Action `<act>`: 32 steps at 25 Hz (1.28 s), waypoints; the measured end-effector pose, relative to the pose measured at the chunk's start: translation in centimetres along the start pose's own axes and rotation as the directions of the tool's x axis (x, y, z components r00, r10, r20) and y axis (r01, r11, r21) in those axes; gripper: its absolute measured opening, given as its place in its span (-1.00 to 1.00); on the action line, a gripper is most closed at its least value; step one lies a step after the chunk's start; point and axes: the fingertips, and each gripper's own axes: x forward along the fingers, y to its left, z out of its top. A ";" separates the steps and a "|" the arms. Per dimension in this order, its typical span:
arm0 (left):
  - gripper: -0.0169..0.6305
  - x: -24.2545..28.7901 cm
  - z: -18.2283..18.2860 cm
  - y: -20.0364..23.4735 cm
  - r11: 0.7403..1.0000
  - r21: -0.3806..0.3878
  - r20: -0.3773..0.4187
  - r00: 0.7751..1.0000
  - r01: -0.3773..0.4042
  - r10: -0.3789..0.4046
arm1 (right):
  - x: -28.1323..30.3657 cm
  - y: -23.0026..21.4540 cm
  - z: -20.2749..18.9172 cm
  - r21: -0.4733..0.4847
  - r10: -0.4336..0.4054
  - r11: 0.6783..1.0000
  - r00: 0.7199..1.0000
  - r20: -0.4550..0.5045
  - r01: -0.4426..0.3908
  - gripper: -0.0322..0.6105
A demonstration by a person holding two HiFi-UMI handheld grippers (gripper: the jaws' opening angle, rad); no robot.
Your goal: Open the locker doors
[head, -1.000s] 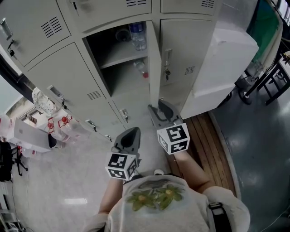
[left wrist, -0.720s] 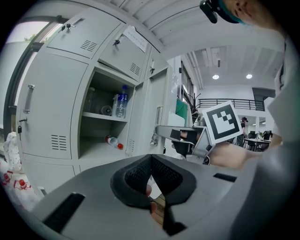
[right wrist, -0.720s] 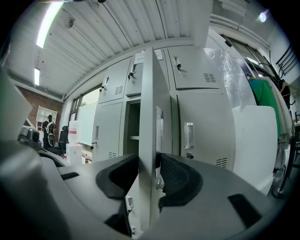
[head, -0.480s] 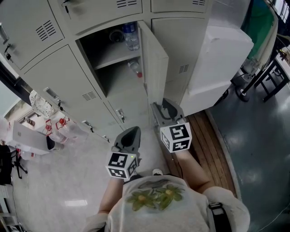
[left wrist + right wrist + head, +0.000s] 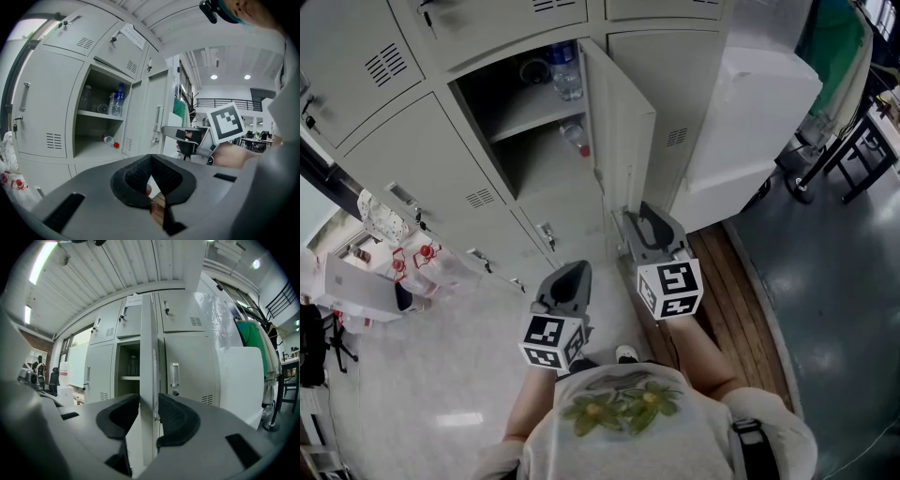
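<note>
The right gripper [image 5: 643, 223] reaches forward to the locker door [image 5: 619, 122], which stands swung out from the bank of grey lockers [image 5: 412, 141], its free edge pointing toward the person. In the right gripper view the jaws stand wide and clamp that door edge [image 5: 149, 357], one pad on each face. The left gripper [image 5: 570, 279] hangs lower and nearer, to the left of the right one, well apart from the lockers; its jaws are together with nothing between them.

The open compartment has a shelf [image 5: 530, 112] with an upright water bottle [image 5: 565, 70] at its far side. Below the shelf a second bottle [image 5: 575, 139] with a red cap lies on its side. To the right of the lockers stands a white cabinet [image 5: 759, 122].
</note>
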 end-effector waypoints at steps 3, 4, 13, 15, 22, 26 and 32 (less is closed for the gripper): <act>-0.86 0.1 -0.1 0.0 1.000 -0.004 -0.001 1.000 0.006 -0.006 | -1.0 0.2 0.5 0.024 -0.002 1.000 1.000 0.029 0.002 -0.47; -0.86 0.1 -0.2 0.1 1.000 -0.006 -0.002 1.000 0.008 -0.008 | -1.3 0.3 0.5 0.033 0.000 0.999 0.999 0.033 -0.001 -0.50; -0.86 -0.1 -0.5 0.8 1.000 -0.029 -0.008 1.000 0.011 -0.011 | -2.8 4.4 -1.9 0.100 0.120 0.988 0.993 0.018 -0.121 -0.79; -0.86 -0.3 -0.7 1.0 0.999 -0.040 -0.013 1.000 0.010 -0.011 | -2.9 5.7 -2.4 0.092 0.147 0.985 0.989 0.006 -0.147 -0.79; -0.86 -1.0 -1.1 2.5 0.999 -0.032 -0.026 0.999 -0.027 0.026 | -2.8 9.5 -4.2 0.092 0.233 0.969 0.971 -0.048 -0.228 -0.79; -0.86 -1.8 -1.4 3.7 0.996 -0.073 -0.019 0.999 -0.043 0.042 | -2.5 11.0 -4.8 0.089 0.266 0.962 0.961 -0.071 -0.260 -0.79; -0.86 -2.9 -2.3 5.0 0.993 -0.097 -0.025 0.998 -0.062 0.059 | -1.6 13.3 -6.0 0.096 0.308 0.950 0.945 -0.106 -0.298 -0.79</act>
